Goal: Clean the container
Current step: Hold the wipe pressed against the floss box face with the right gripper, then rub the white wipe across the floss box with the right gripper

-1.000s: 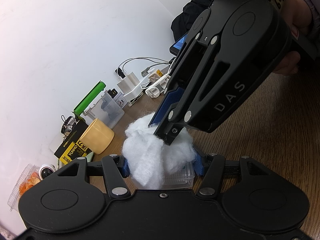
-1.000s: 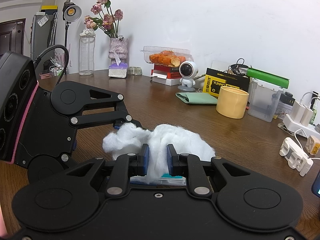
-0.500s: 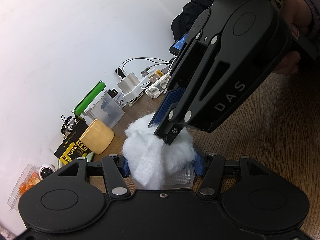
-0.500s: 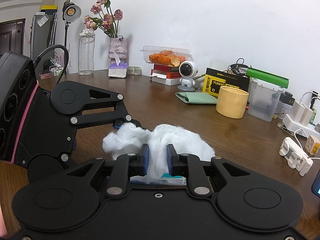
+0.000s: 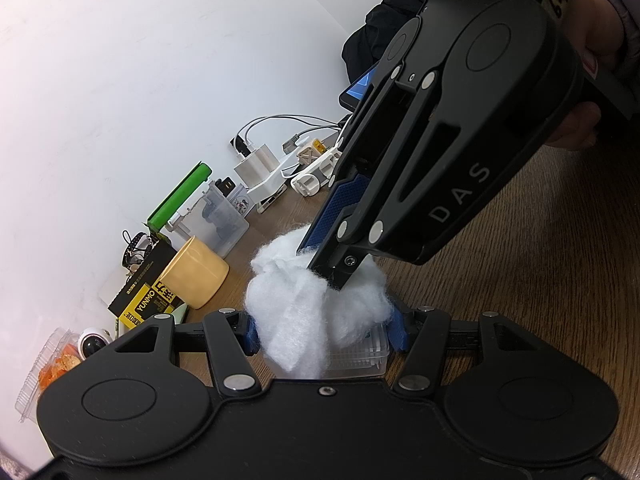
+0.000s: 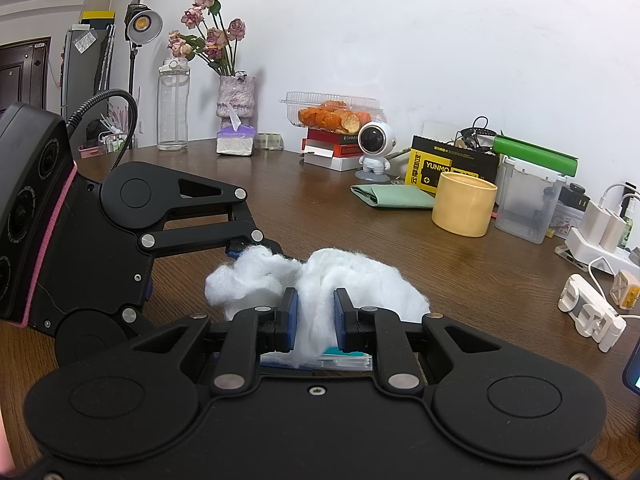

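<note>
Container (image 5: 360, 354) held by left gripper (image 5: 326, 326); right gripper (image 6: 314, 316) pinches cotton (image 6: 352, 280).

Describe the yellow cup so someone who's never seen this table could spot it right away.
Look along the white wall at the far edge of the wooden table. The cup stands between a folded green cloth and a clear bin. It's the only plain, pale yellow, handleless cylinder there.

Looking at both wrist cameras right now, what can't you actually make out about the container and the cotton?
- Container interior: in both views the cotton wad covers it.
- Container's whole outline: right wrist view shows only a sliver behind the right gripper.
- Left gripper contact with the container: left wrist view, hidden by cotton.
</note>
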Action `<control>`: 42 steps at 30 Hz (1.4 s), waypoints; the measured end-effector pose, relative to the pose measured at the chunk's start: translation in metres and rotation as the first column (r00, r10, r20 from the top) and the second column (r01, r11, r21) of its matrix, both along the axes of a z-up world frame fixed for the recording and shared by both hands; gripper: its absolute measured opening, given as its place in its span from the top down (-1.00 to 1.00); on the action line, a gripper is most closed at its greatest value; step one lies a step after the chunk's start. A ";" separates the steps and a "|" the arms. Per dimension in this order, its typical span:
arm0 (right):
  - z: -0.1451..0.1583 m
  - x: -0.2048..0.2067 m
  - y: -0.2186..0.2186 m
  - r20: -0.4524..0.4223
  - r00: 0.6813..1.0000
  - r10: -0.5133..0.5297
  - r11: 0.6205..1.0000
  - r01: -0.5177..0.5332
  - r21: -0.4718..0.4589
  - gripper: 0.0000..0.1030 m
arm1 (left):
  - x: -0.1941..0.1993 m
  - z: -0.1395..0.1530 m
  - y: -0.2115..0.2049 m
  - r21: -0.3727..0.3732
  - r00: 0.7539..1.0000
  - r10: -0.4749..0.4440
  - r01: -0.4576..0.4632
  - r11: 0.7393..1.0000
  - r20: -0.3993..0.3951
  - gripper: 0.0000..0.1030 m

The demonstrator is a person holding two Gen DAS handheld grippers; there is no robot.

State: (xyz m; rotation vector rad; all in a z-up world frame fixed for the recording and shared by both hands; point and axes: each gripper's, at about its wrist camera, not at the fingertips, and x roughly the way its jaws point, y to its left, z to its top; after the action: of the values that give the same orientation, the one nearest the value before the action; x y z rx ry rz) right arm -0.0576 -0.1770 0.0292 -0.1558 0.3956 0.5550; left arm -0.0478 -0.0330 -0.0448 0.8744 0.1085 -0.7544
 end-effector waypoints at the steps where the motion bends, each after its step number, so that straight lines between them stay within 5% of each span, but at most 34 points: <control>1: 0.000 0.000 0.000 0.000 1.000 0.000 1.000 0.000 0.000 0.62 | 0.000 0.000 0.000 0.000 1.000 0.000 0.000 1.000 0.000 -0.09; 11: 0.001 0.018 -0.018 -0.042 0.994 -0.097 0.994 0.099 0.046 0.63 | 0.002 0.000 -0.001 0.000 1.000 0.001 -0.001 1.000 -0.002 -0.10; 21: 0.002 0.001 -0.001 -0.051 0.996 0.075 0.996 -0.073 0.045 0.63 | 0.003 0.001 -0.001 0.000 1.000 0.001 -0.001 1.000 -0.001 -0.10; 28: 0.001 0.012 -0.019 -0.072 0.997 -0.041 0.998 0.044 0.035 0.63 | 0.004 0.001 -0.001 0.001 1.000 0.000 0.000 1.000 0.000 -0.10; 35: -0.001 0.005 -0.001 -0.057 0.997 0.051 0.998 -0.050 0.031 0.63 | 0.004 0.000 -0.002 0.001 1.000 0.000 0.000 1.000 0.001 -0.10; 42: -0.004 -0.001 -0.003 -0.052 0.998 0.029 0.999 -0.028 0.018 0.62 | 0.001 -0.001 -0.002 0.001 1.000 0.000 0.000 1.000 0.000 -0.10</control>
State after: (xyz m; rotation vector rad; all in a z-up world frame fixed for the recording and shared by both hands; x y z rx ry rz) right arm -0.0584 -0.1801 0.0249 -0.1311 0.4398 0.5914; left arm -0.0468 -0.0350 -0.0456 0.8755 0.1092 -0.7550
